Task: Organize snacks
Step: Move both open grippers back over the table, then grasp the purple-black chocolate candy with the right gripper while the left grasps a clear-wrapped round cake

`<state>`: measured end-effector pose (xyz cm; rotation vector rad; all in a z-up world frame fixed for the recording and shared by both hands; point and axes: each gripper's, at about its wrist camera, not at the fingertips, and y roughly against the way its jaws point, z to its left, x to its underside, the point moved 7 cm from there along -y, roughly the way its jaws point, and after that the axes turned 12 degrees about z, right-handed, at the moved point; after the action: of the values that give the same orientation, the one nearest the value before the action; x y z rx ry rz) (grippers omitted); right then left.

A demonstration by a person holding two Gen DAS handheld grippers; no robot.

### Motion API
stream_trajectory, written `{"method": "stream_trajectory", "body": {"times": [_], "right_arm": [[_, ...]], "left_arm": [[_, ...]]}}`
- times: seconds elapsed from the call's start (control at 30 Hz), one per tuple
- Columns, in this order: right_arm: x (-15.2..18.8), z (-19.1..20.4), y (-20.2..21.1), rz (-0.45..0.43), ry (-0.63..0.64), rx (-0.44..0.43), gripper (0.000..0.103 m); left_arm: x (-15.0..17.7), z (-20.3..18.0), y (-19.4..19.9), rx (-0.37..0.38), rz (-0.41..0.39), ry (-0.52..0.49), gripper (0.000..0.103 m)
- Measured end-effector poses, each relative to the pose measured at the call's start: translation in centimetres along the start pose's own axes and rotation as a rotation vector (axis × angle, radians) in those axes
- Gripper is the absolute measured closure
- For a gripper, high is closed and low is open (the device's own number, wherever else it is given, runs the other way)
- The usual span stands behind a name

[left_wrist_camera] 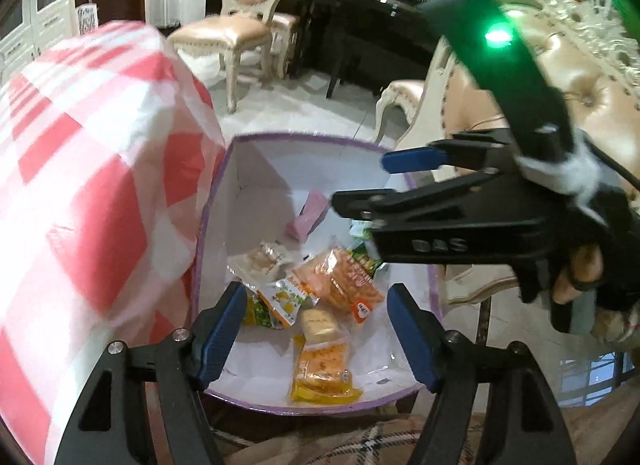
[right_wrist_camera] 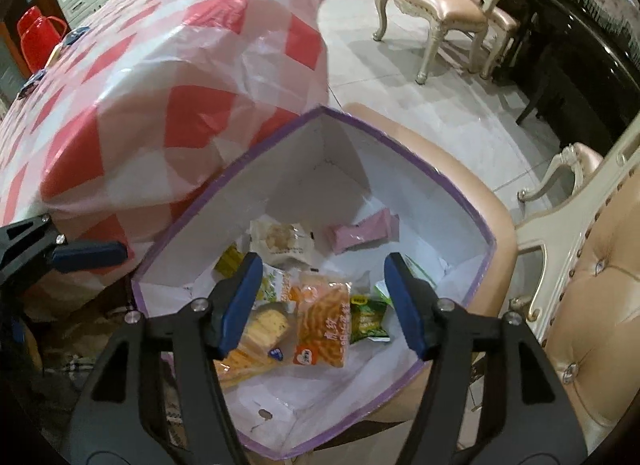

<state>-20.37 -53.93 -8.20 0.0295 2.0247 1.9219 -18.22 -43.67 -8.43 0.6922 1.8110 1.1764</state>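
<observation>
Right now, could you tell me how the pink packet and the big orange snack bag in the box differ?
The pink packet is small, plain and opaque, lying alone near the box's far wall. The orange snack bag is larger, printed, partly see-through, and overlaps other packets mid-box. Both are sealed and lie inside the purple-rimmed box, below the open right gripper.

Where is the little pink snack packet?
The pink snack packet lies inside the purple-edged box, near its far corner, behind the orange snack bag, right of the pale biscuit packet.
</observation>
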Motion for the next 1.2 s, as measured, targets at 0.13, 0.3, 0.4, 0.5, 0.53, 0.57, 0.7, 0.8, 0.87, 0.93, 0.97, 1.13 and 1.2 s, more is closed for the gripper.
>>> {"method": "stream_trajectory", "body": {"times": [0.13,0.3,0.4,0.5,0.53,0.57,0.7,0.8,0.87,0.93,0.97,1.13,1.2], "right_arm": [[-2.1,1.3,2.8,-0.086,0.029,0.054,0.036],[-5.8,5.2,7.4,-0.255,0.044,0.042,0.025],[-8.0,9.8,8.7,-0.313,0.083,-0.018,0.022],[-10.5,15.6,9.3,-0.344,0.140,-0.107,0.022],[-11.5,18.2,9.4,-0.351,0.180,-0.135,0.021],[-12.1,19.9,9.4,-0.354,0.211,-0.150,0.021],[-15.6,30.6,8.1,-0.363,0.418,-0.227,0.021],[-18.1,39.6,5.7,-0.314,0.616,-0.299,0.021],[-20.0,44.5,4.0,-0.270,0.684,-0.337,0.021],[-21.3,48.6,2.8,-0.229,0.746,-0.352,0.021],[-22.3,51.5,2.1,-0.232,0.797,-0.334,0.021],[-25.4,59.7,-0.9,-0.189,0.935,-0.289,0.021],[-26.4,62.3,-1.3,-0.193,0.973,-0.315,0.021]], "left_arm": [[0.4,0.5,4.1,0.037,-0.129,0.005,0.030],[2.2,4.7,10.2,0.061,-0.301,0.095,0.024],[4.3,9.1,13.1,0.011,-0.366,0.183,0.022],[7.0,14.6,15.6,-0.078,-0.393,0.298,0.019],[8.0,16.7,16.2,-0.130,-0.386,0.339,0.019],[9.3,19.5,17.0,-0.201,-0.377,0.394,0.019],[14.7,29.8,19.9,-0.338,-0.365,0.657,0.019],[19.2,36.6,22.2,-0.397,-0.387,0.858,0.019],[22.0,40.4,23.8,-0.408,-0.427,0.968,0.019],[23.7,42.4,24.5,-0.418,-0.443,1.023,0.019],[24.9,43.8,25.2,-0.431,-0.454,1.051,0.019],[28.1,48.3,27.3,-0.481,-0.482,1.115,0.019],[28.7,50.4,27.8,-0.490,-0.476,1.130,0.019]]}}
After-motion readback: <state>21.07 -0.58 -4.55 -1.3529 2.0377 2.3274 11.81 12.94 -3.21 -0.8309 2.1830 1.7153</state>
